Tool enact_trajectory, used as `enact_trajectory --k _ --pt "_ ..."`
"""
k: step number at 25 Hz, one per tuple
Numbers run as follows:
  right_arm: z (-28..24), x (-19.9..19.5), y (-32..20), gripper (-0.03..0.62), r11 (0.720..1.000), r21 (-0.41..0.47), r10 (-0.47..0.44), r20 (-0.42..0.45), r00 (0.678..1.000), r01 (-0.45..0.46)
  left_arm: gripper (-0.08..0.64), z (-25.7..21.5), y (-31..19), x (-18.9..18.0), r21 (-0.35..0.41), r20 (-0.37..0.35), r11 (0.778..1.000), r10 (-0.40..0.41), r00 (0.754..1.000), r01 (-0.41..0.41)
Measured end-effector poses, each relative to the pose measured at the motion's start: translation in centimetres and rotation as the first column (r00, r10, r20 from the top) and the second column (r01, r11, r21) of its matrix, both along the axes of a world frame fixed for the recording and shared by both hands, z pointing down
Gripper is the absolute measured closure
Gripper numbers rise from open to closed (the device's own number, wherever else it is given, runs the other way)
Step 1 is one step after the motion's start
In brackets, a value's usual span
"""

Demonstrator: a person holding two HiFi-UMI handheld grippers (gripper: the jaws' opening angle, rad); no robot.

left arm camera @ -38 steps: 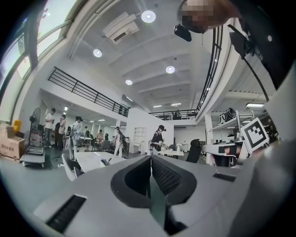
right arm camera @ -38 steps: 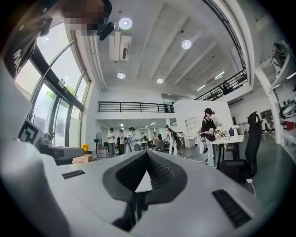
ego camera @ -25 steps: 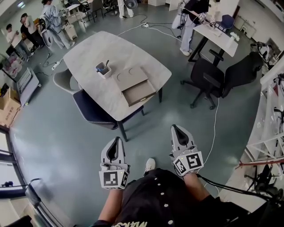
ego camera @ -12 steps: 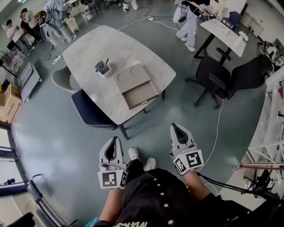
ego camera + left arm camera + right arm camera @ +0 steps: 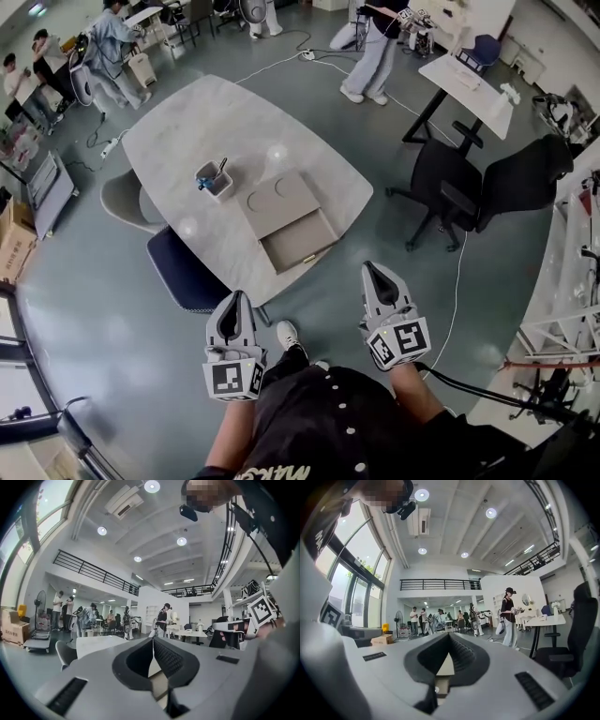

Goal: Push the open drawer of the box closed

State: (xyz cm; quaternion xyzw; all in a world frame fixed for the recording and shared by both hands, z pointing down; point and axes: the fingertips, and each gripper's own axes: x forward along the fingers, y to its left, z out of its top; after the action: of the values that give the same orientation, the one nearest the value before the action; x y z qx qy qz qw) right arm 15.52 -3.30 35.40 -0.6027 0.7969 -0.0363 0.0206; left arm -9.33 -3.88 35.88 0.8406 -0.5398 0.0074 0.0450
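The push has not begun; this is the approach. The left gripper (image 5: 238, 305) and right gripper (image 5: 373, 275) hang side by side in front of the person, over the floor and well apart from the pale grey stone-look table (image 5: 187, 122). In its own view, the left gripper's fingers (image 5: 166, 656) are pressed together with nothing between them, and the right gripper's fingers (image 5: 461, 653) are the same.

The flat tan box (image 5: 277, 199) lies near the table's near edge, and its open drawer (image 5: 298, 246) is pulled out towards the person, almost to that edge. The next move, as I judge it, calls for bringing one gripper's closed tips flat against the drawer front and pressing straight along its slide. The other gripper may have to steady the box, which looks light enough to skid.

The drawer shows only a bare tan floor and seems empty. Just beside the box's far left corner, a small white square holder (image 5: 214, 180) carries a dark pen (image 5: 222, 167) and something blue that is too small to name.
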Motion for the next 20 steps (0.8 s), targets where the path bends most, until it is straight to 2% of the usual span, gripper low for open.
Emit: enact_trajectory --k 9,14,20 --pt "-2.8 -2.6 -8.2 0.595 0.998 0.057 0.009 -0.011 1.000 -0.009 0.543 -1.4 -7.7 -2.1 0.031 -0.011 0.999 0.023 1.000 -0.022" --pt "-2.5 -3.4 -9.9 0.595 0.999 0.032 0.012 -0.010 1.000 -0.012 0.543 -1.2 -9.6 -2.4 0.018 -0.022 0.999 0.026 0.999 -0.026" --pt "-1.2 -2.7 -11.7 0.595 1.000 -0.011 0.003 0.013 1.000 -0.002 0.541 -0.6 -11.1 -1.6 0.004 -0.028 1.000 0.013 1.000 -0.013"
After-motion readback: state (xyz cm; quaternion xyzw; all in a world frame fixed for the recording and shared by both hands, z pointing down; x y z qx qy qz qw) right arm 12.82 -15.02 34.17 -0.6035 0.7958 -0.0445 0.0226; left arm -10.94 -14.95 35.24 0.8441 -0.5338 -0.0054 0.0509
